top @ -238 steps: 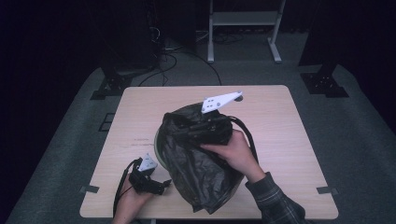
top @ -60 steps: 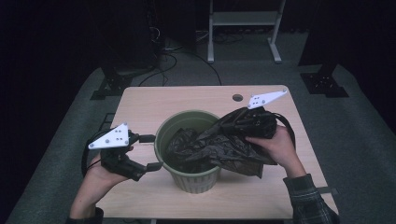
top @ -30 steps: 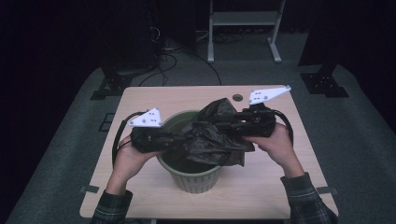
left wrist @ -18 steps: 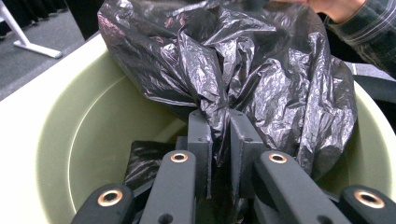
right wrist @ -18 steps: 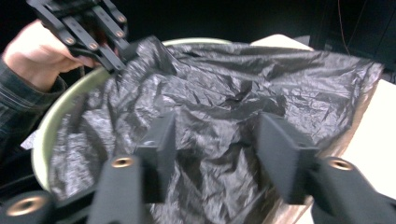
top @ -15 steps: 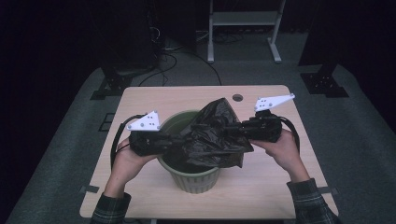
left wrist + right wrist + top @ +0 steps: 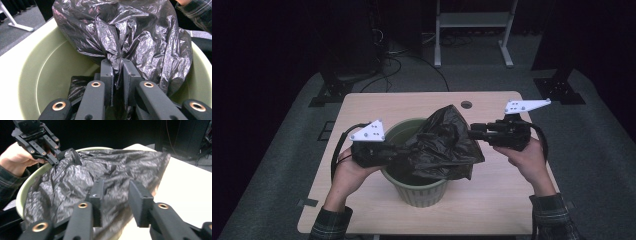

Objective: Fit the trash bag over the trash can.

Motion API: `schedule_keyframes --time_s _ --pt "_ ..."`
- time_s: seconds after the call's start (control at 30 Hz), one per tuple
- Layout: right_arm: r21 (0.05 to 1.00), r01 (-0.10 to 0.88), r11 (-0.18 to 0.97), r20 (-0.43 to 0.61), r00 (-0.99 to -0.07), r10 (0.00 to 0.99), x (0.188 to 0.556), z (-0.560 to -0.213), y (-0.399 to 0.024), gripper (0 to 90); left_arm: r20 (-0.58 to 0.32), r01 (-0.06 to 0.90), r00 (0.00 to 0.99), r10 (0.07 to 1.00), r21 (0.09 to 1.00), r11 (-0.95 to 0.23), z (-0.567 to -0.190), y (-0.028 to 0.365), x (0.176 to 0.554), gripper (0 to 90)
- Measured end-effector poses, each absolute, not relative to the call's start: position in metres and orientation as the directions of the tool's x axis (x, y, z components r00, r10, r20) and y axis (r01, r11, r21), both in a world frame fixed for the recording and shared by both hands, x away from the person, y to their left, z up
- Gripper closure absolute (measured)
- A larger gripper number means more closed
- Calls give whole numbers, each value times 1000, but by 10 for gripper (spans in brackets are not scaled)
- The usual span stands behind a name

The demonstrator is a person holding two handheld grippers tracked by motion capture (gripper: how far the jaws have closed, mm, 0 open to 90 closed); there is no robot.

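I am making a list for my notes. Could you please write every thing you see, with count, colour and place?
bin: one, pale green, near middle of the table, toward the person.
bag: one, black plastic, crumpled over the bin's mouth.
table: one, light wood, centre of the high view.
cable hole: one, dark, far edge of the table.
rack: one, white, on the floor behind the table.
left gripper: one, black, fingers pinching a fold of the bag over the bin.
right gripper: one, black, fingers apart at the bag's right side.
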State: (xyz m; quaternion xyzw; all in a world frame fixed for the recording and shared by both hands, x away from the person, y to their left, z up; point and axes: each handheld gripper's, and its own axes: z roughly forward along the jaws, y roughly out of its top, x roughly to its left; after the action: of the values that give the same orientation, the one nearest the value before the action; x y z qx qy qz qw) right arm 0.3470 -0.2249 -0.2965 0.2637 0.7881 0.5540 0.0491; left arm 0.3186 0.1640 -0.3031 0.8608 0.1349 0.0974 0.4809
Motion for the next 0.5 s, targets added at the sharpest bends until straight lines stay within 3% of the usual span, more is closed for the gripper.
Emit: schedule_keyframes --time_s 0.2,0.3,0.37,0.43,0.5 --pt "883 397 251 235 -835 497 346 -305 -231 527 39 139 944 327 853 -504 -304 161 318 806" --pt "870 426 250 260 -826 501 348 -310 -230 533 41 138 945 326 851 -507 -303 161 318 806" --pt "860 436 265 254 -817 518 349 -313 -228 736 48 131 945 322 849 -512 -303 160 318 806" --pt "857 437 273 256 -820 511 350 -316 -228 863 51 129 946 320 846 -517 -303 159 318 806" --pt "853 441 280 260 -823 505 350 -317 -227 900 55 126 946 318 843 -522 -303 158 318 806"
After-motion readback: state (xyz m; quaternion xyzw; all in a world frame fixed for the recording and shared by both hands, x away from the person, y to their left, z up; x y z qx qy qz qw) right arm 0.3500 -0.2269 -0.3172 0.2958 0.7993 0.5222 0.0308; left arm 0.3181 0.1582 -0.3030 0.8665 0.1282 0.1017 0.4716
